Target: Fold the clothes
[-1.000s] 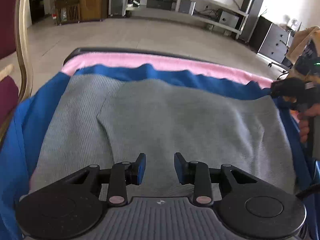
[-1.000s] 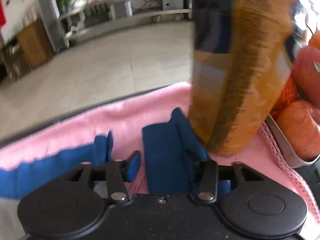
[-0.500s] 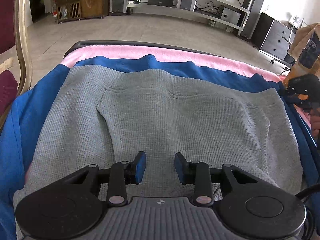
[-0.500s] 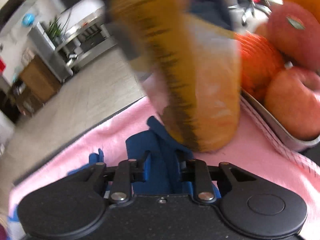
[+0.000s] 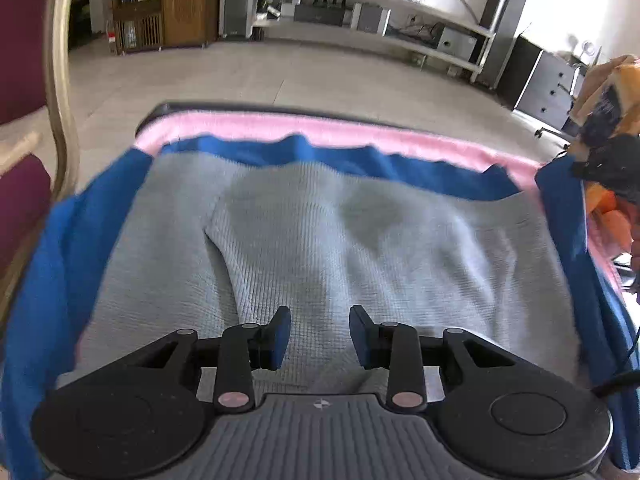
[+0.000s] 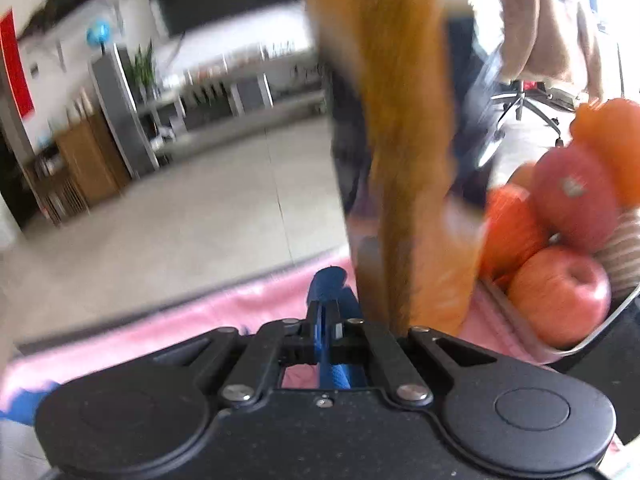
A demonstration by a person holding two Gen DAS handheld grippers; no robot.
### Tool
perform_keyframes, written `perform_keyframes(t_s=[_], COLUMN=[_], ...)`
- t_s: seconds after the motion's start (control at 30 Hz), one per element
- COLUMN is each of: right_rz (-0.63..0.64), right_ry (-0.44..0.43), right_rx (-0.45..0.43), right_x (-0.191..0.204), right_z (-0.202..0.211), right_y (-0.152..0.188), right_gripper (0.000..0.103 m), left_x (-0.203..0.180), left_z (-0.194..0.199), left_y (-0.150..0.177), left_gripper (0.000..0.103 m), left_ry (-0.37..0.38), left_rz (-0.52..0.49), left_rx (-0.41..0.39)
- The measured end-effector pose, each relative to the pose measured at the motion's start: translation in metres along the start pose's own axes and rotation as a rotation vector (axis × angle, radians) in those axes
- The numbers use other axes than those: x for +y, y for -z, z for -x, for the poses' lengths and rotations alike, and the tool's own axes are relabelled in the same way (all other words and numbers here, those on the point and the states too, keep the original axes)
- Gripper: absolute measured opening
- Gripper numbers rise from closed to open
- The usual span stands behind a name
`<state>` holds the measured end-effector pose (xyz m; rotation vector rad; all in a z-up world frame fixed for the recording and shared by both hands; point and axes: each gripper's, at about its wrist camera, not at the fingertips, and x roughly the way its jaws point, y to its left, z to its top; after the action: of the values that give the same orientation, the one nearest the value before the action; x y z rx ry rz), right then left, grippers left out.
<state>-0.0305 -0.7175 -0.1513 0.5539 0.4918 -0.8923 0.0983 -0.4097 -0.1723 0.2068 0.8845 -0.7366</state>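
Grey knit garment (image 5: 320,248) spread over blue garment (image 5: 68,248).

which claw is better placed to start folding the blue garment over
Right. The right claw is already shut on the blue garment's corner, while the left claw hangs open over the grey garment, gripping nothing.

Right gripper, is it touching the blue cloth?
Touching. The right wrist view shows the right gripper shut on a fold of the blue cloth, which is pinched between its fingers above the pink towel.
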Motion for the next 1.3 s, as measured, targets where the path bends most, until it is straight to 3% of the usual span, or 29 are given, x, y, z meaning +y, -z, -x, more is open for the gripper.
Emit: perform_keyframes(t_s=[0.13,0.3,0.47,0.57,0.67,0.77,0.8,0.87,0.93,1.1,1.3], right_rz=[-0.12,-0.191,-0.233,-0.273,-0.336,-0.416,-0.461,-0.544,-0.61,-0.564,-0.473], right_ry=[-0.093,-0.157,-0.132,-0.1,-0.05,0.013,0.068,0.148,0.149,0.07,-0.182], right_rx=[-0.049,-0.18,-0.266,-0.26,-0.222,-0.086,-0.016,0.071,0.115,0.105,0.026], right_x=[-0.015,-0.048,-0.109,-0.16,-0.219,-0.288,-0.309,-0.339,-0.358,-0.337,-0.251], right_z=[0.086,0.201,0.276,0.286,0.268,0.227,0.212,0.198,0.195,0.223,0.294], right_y=[-0.03,-0.071,-0.098,-0.096,-0.077,-0.035,-0.019,0.009,0.032,0.029,0.008], right_gripper=[0.002,0.002,0.002,0.002,0.002,0.01,0.018,0.019,0.019,0.024,0.031], left_x=[-0.01,-0.027,-0.055,-0.082,-0.11,-0.137,-0.144,-0.149,-0.149,-0.123,-0.066], left_z=[0.057,0.126,0.175,0.185,0.176,0.15,0.14,0.127,0.12,0.141,0.181], left_y=[0.006,0.018,0.035,0.049,0.066,0.087,0.095,0.107,0.116,0.109,0.098], left_gripper=[0.033,0.033,0.033,0.034,0.034,0.034,0.034,0.033,0.033,0.033,0.034], left_ry=[0.012,0.042,0.11,0.153,0.187,0.192,0.177,0.151,0.131,0.085,-0.002], left_rz=[-0.051,-0.092,-0.125,-0.165,-0.203,-0.245,-0.261,-0.274,-0.275,-0.248,-0.186], left_rx=[-0.072,-0.143,-0.177,-0.157,-0.098,0.013,0.053,0.116,0.162,0.131,0.049])
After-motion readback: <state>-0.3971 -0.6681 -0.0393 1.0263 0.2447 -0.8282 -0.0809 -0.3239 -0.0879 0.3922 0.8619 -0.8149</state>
